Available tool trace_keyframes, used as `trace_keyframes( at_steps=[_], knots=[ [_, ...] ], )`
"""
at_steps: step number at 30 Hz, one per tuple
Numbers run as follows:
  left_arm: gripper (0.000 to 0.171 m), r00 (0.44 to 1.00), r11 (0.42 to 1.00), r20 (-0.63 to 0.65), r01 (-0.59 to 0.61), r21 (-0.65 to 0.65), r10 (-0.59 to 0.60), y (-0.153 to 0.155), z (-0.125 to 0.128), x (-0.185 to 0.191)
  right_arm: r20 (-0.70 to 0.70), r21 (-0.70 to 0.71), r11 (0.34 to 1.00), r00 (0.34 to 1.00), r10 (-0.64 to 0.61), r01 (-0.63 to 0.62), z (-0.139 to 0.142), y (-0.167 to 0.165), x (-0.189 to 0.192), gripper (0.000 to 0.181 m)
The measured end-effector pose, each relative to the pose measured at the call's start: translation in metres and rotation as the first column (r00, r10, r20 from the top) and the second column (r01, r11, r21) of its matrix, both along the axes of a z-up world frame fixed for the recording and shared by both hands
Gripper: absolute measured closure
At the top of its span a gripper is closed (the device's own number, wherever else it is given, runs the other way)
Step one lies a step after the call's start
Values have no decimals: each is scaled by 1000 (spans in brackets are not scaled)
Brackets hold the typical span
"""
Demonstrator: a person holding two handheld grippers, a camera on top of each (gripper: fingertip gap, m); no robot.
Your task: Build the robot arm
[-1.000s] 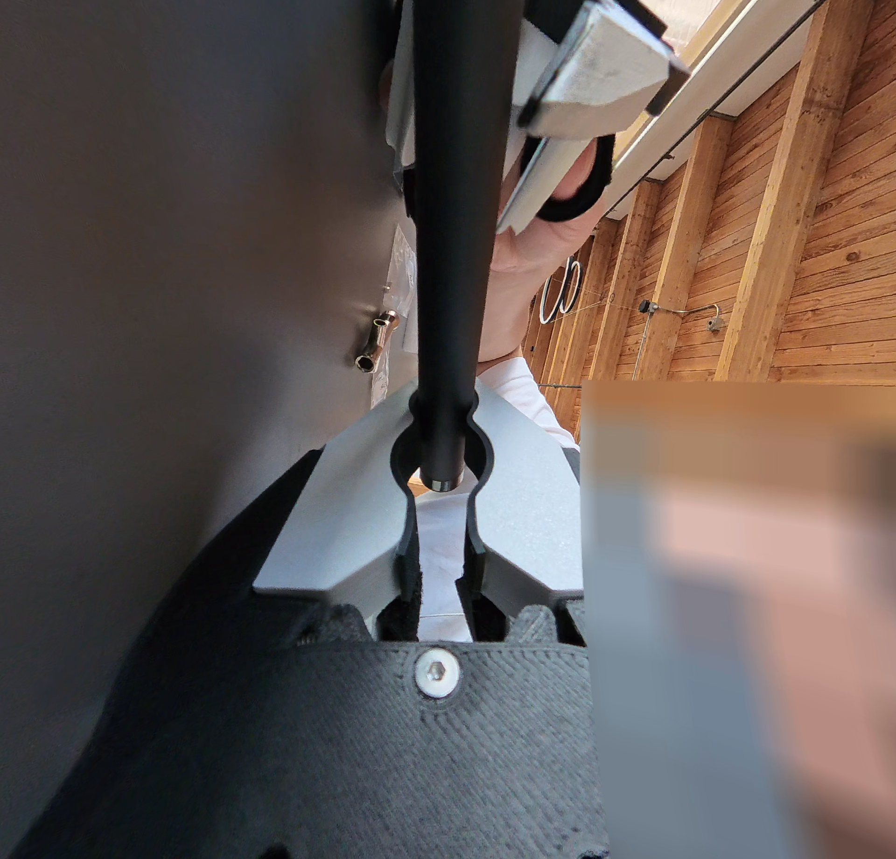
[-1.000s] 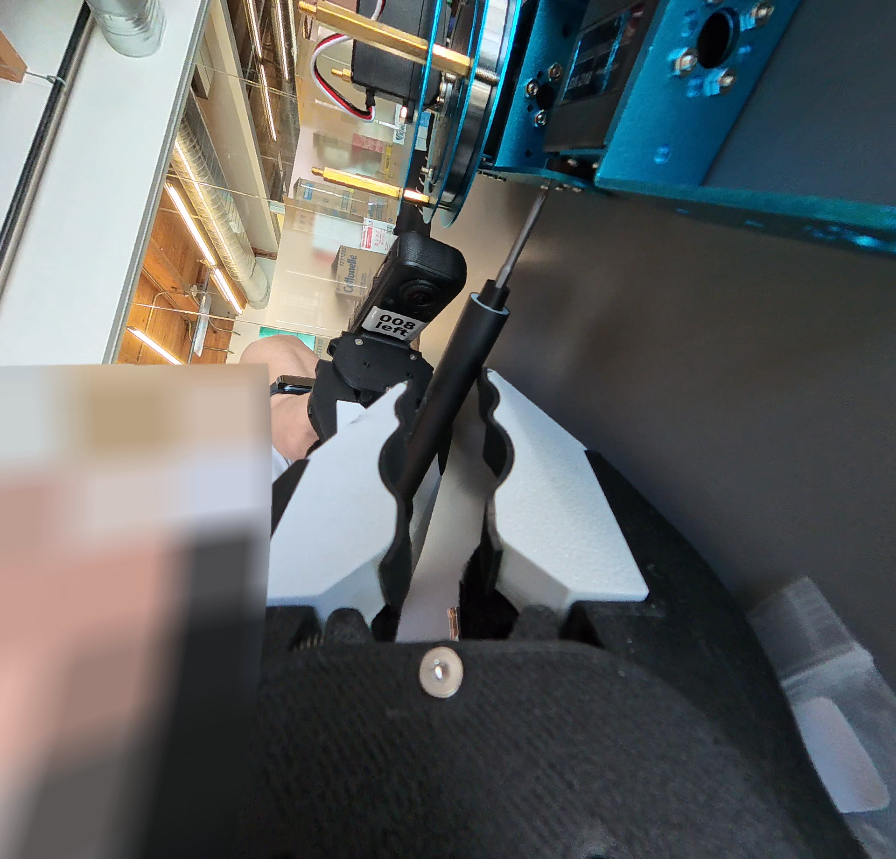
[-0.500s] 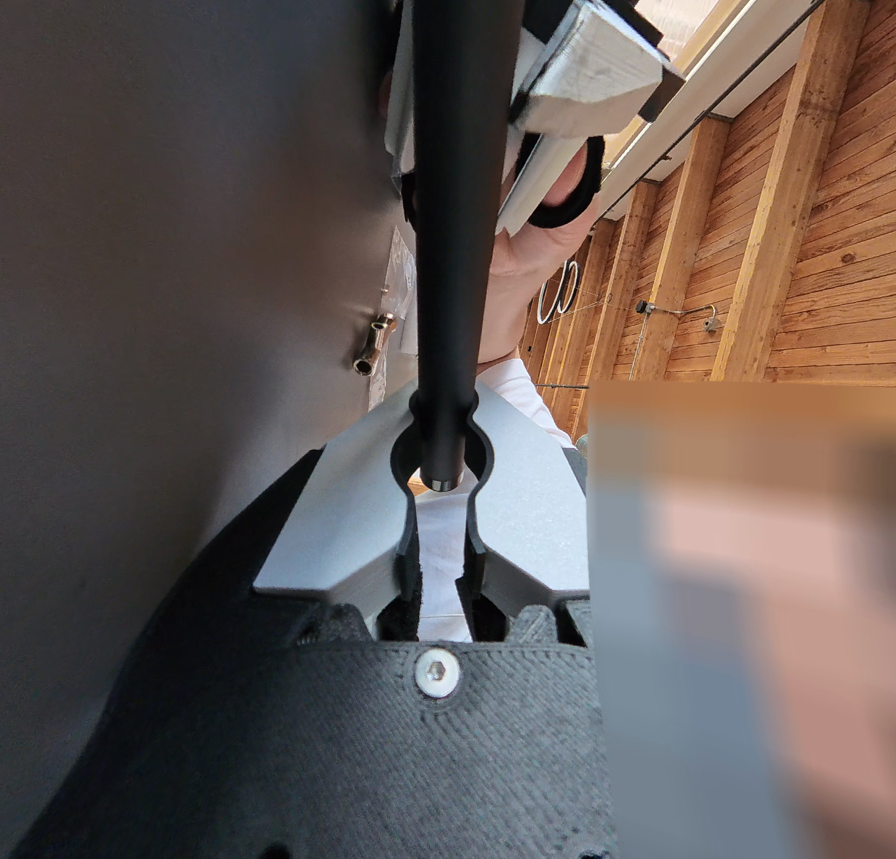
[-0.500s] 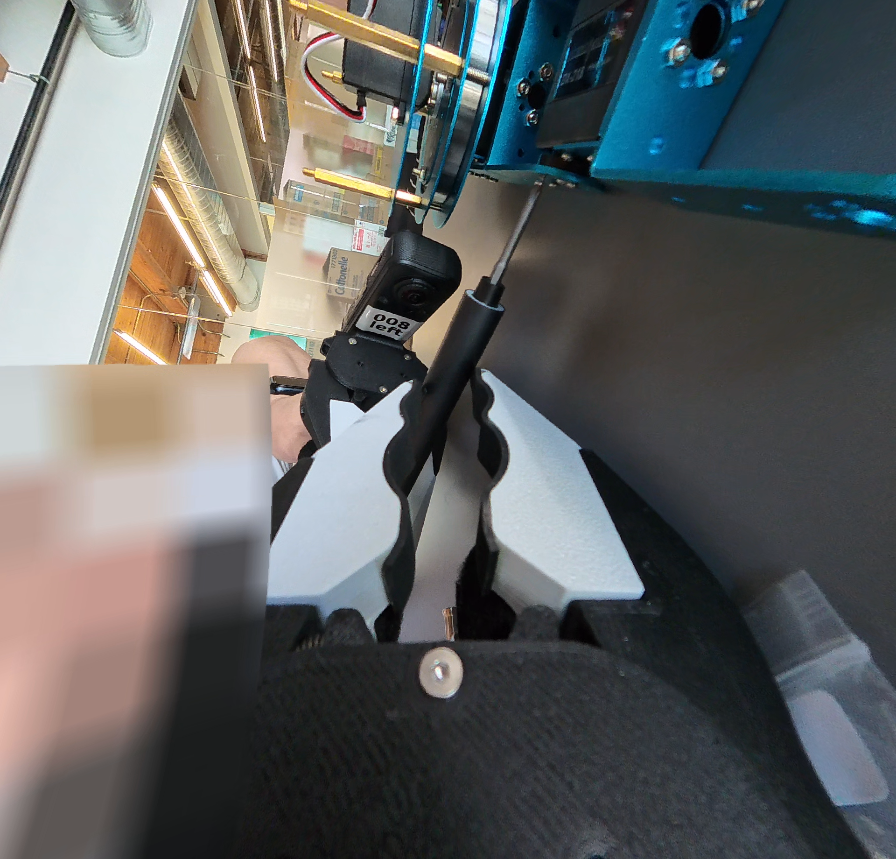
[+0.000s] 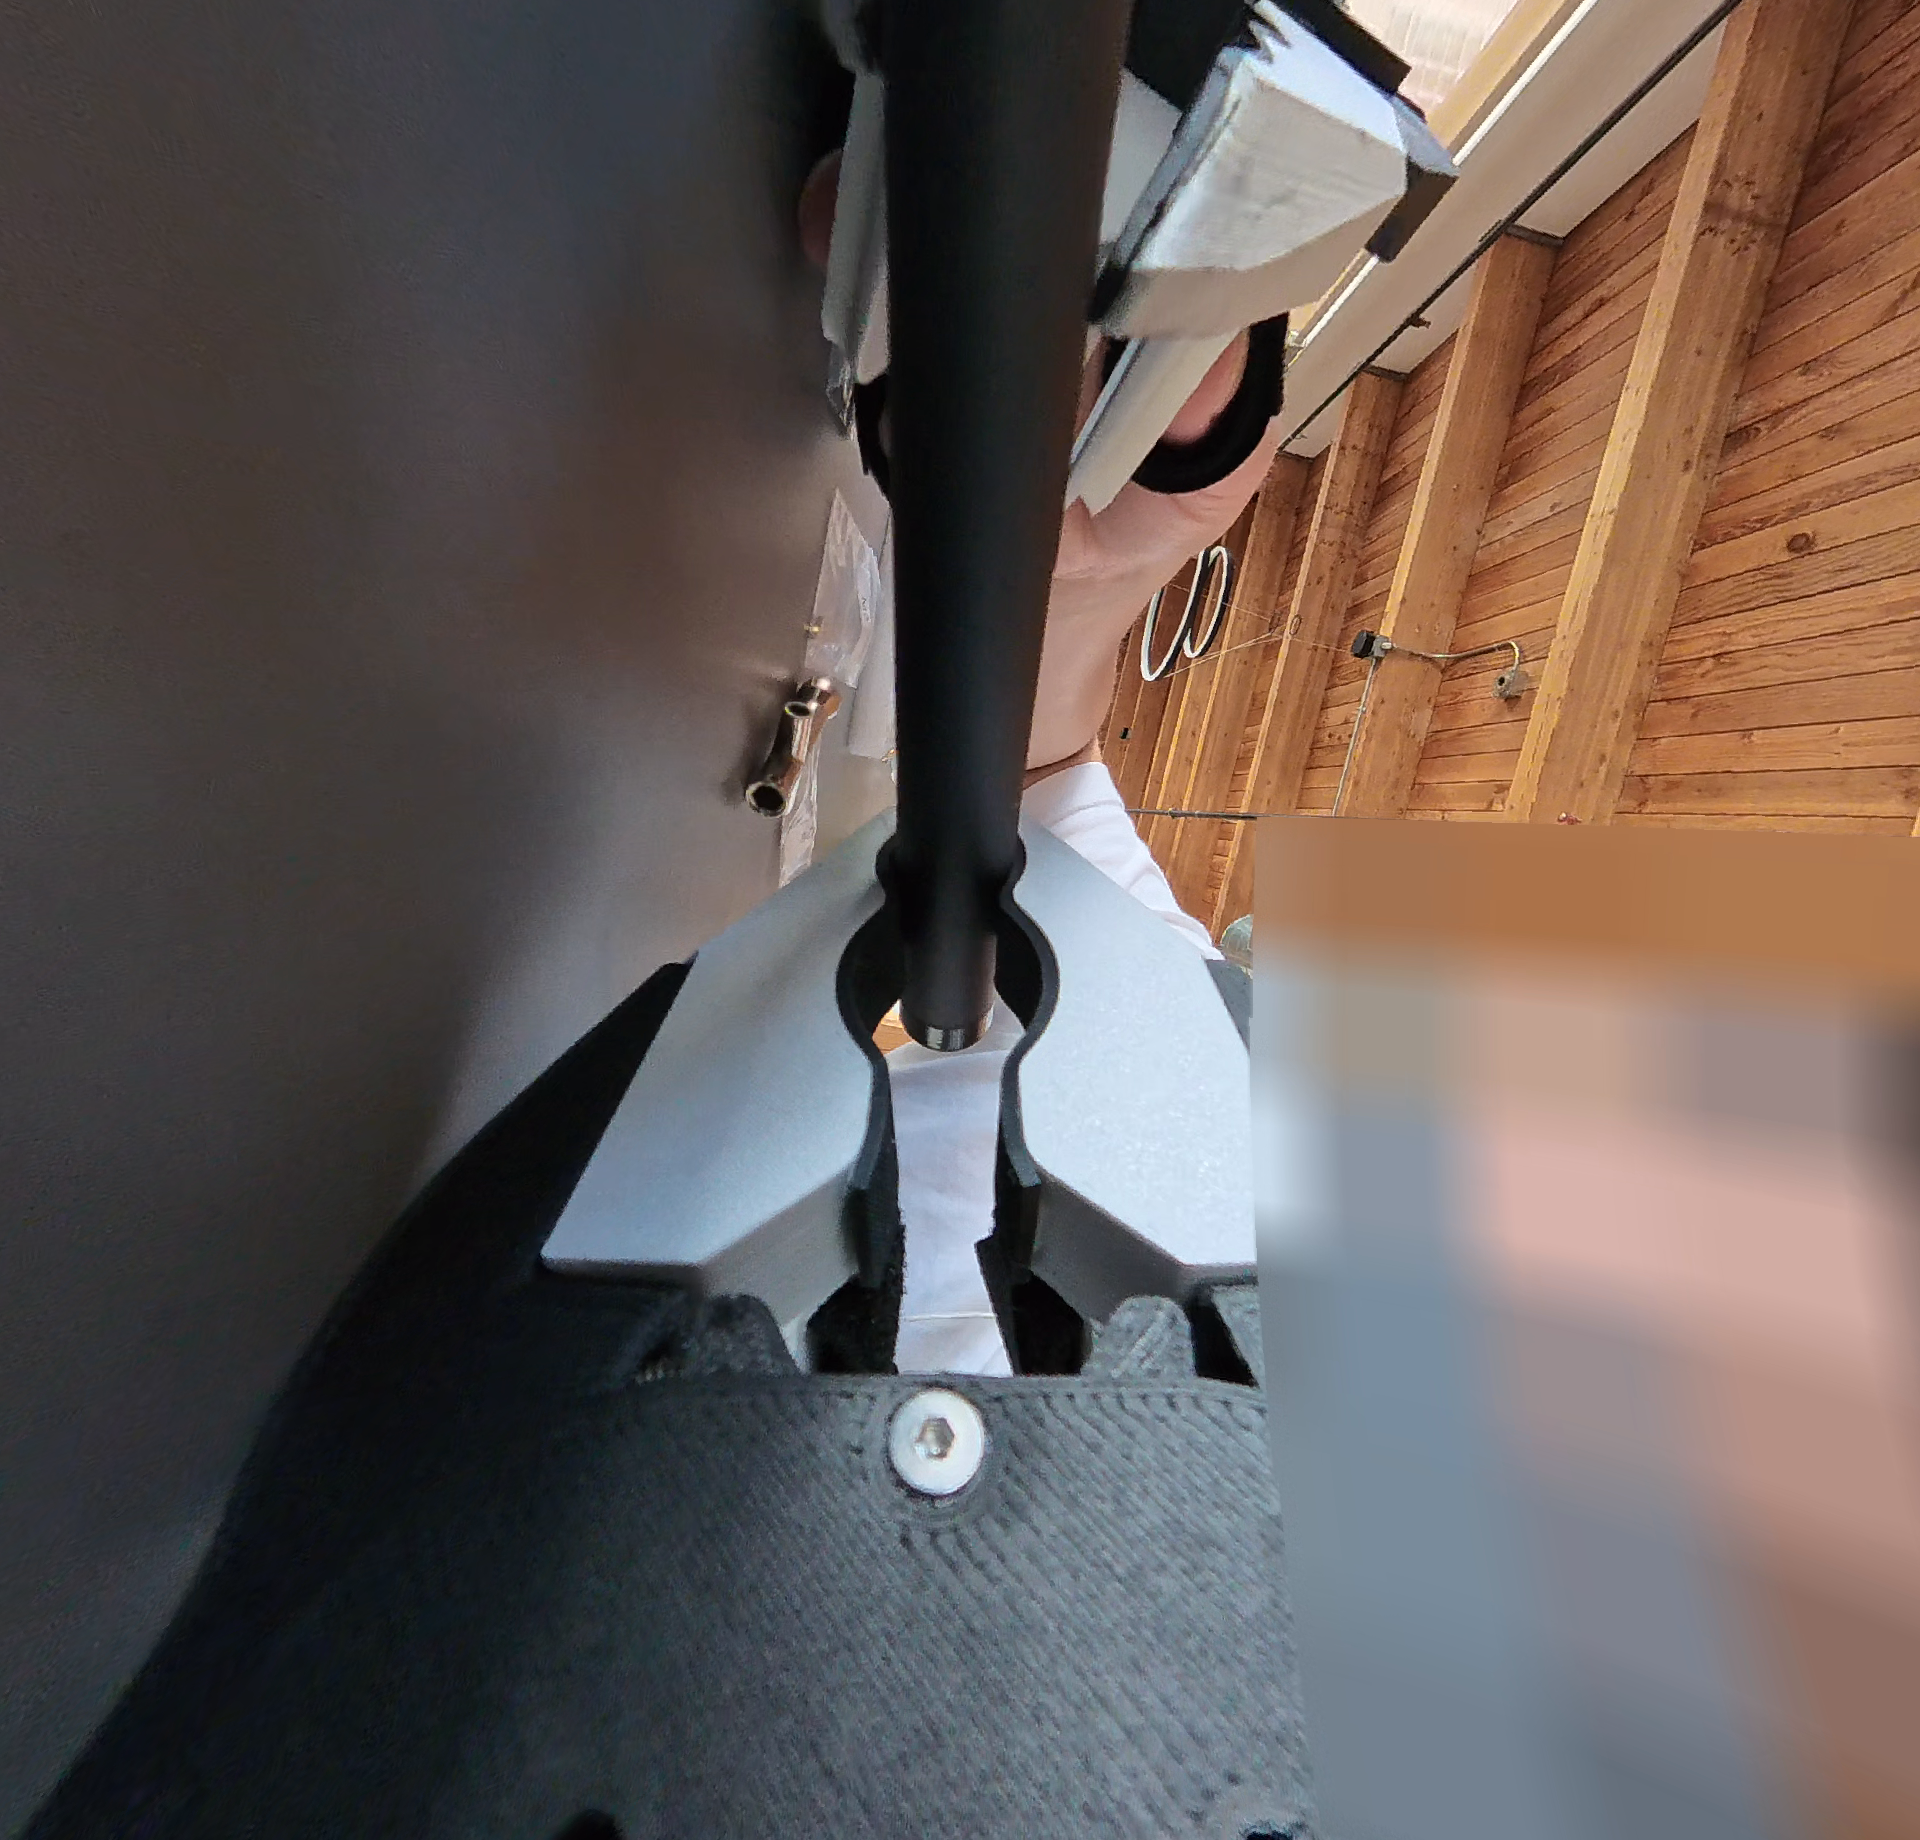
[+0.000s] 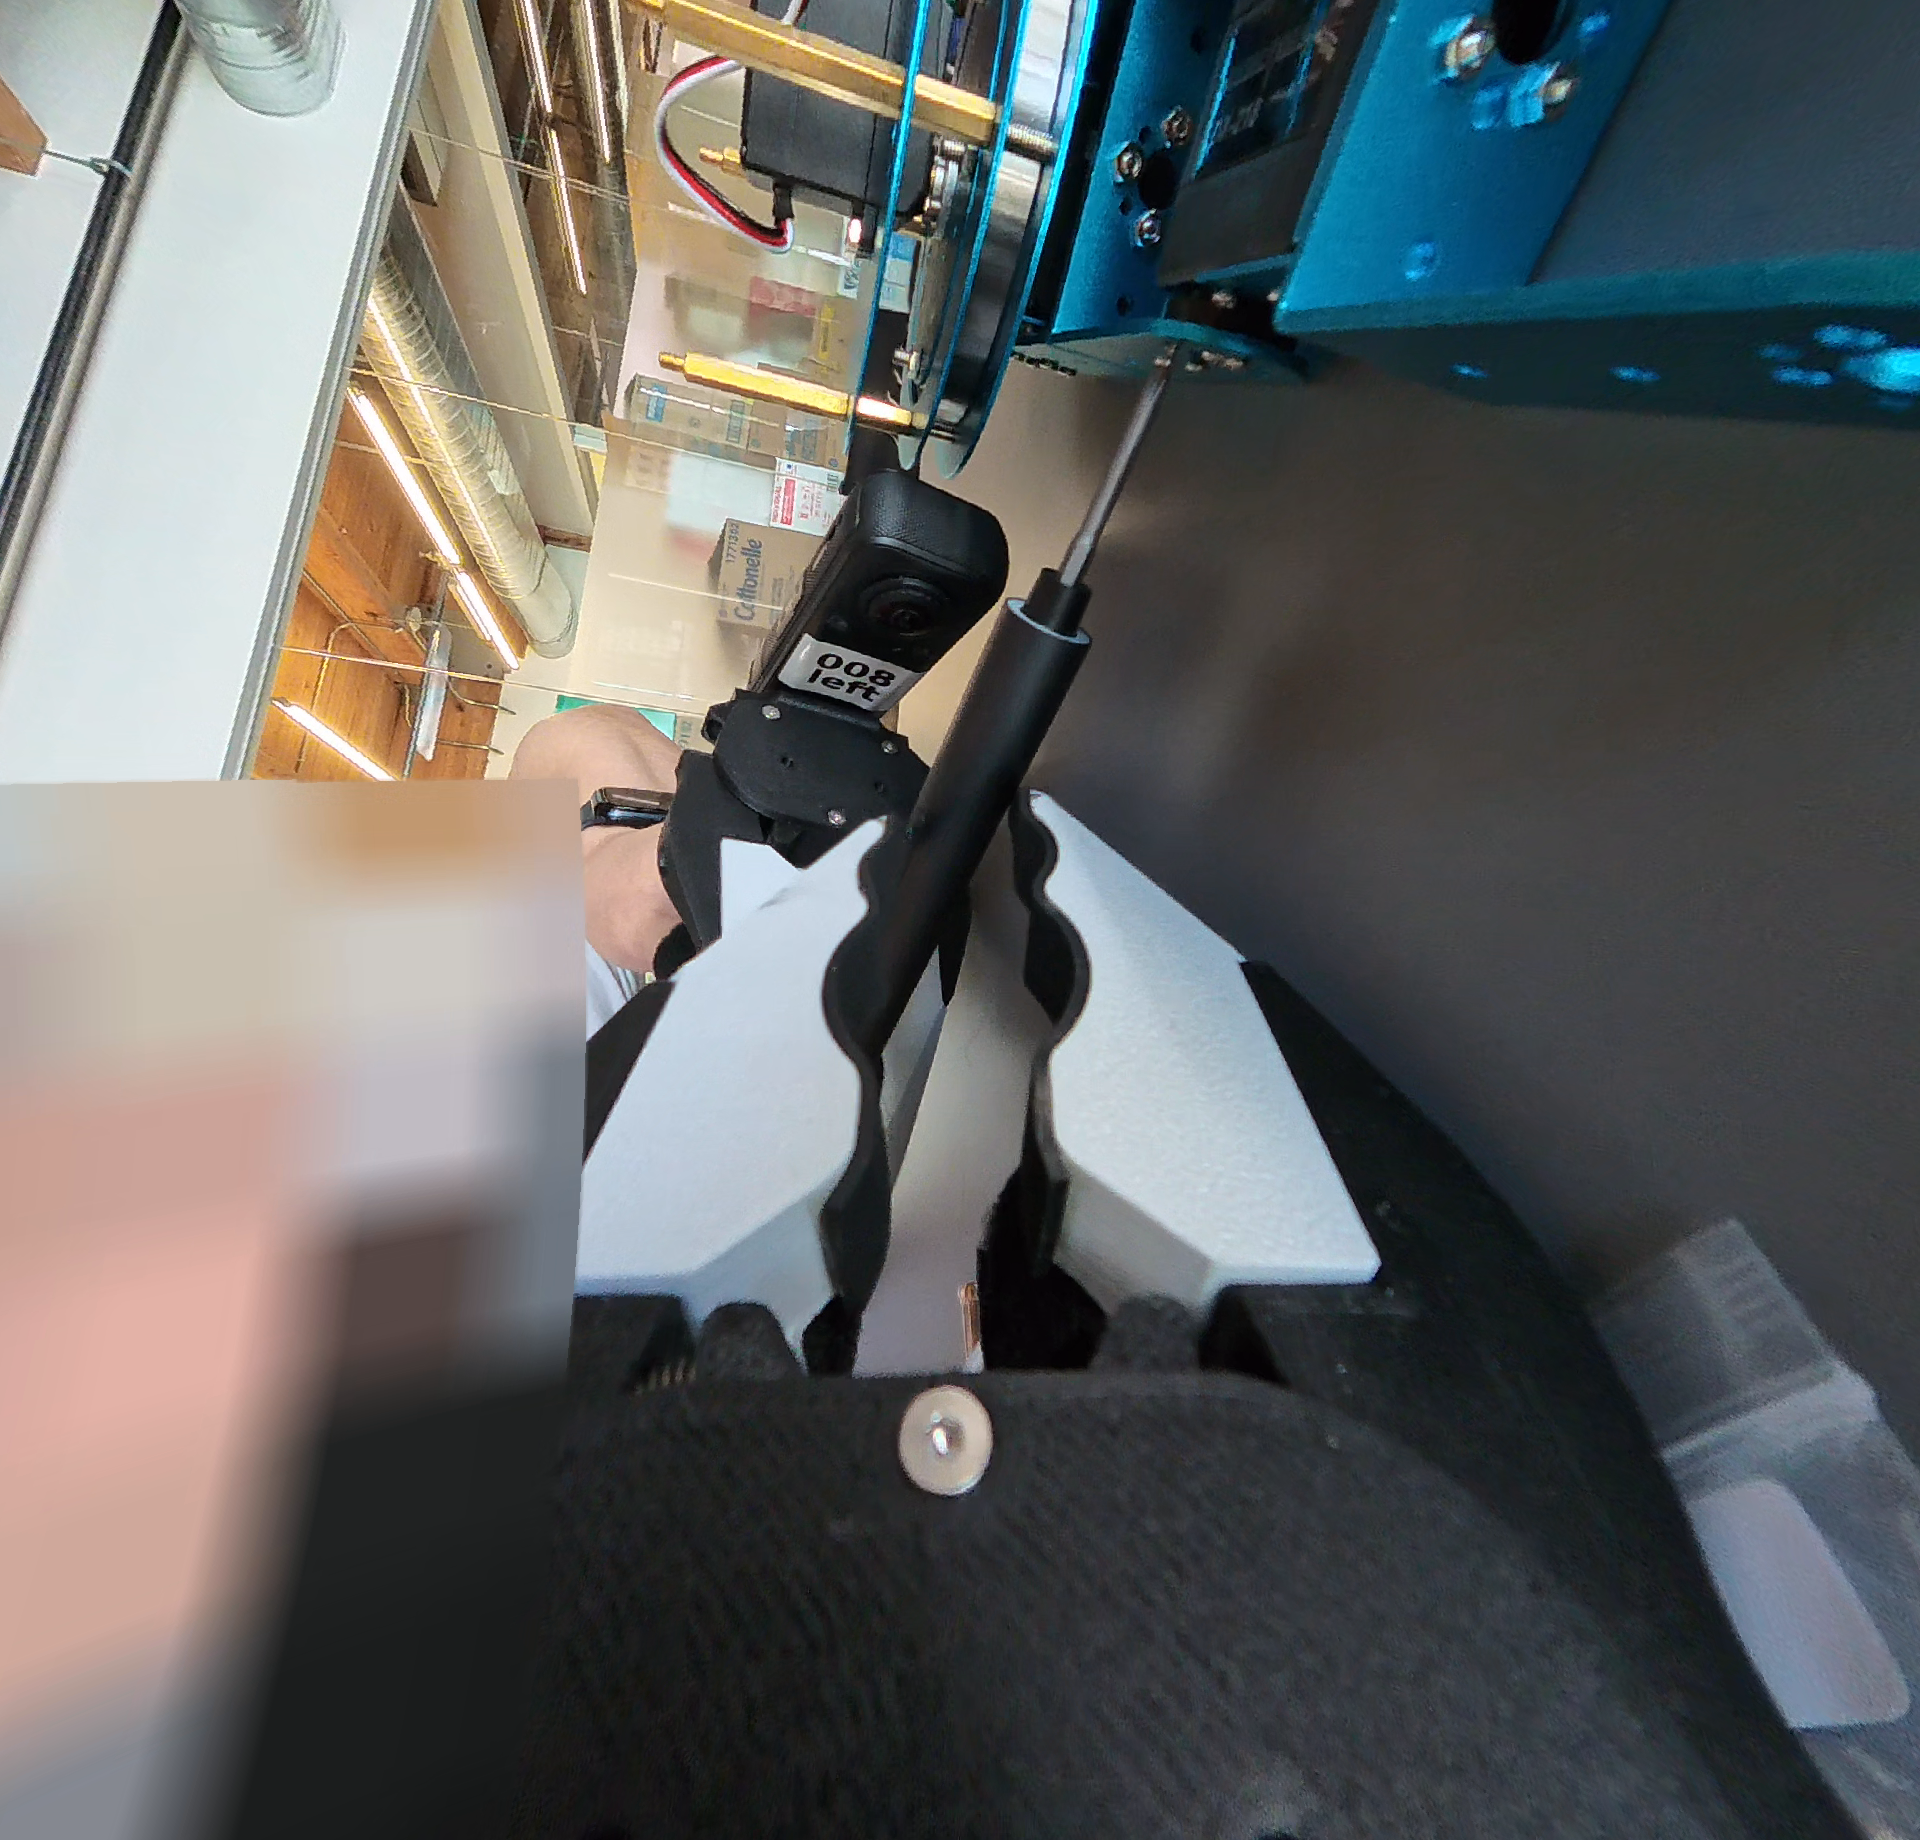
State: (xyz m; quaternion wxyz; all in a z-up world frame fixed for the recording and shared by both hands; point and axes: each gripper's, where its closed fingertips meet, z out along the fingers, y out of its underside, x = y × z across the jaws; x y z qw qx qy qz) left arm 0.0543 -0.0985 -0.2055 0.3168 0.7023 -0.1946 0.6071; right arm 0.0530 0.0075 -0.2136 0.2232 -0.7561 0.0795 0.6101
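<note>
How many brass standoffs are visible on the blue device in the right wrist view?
2. One brass standoff sits high, beside the black servo; the second lies lower, near the blue discs' edge. Others may be hidden.

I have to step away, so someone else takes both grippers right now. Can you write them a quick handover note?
Left gripper: shut on the butt end of the black screwdriver handle.
Right gripper: fingers flank the handle farther forward; whether they clamp it cannot be told.
Screwdriver tip: at a small screw on the lower edge of the blue metal assembly, above the dark tabletop.
Nearby: a small metal sleeve and a clear plastic bag lie on the tabletop.
</note>
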Motion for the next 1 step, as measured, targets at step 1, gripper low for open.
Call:
trace_keyframes(
  at_steps=[1],
  knots=[
    [163,1000,1000,1,-1,-1,1,0,0,1,-4,-2,1000,1000,-2,2,0,0,0,161]
  ],
)
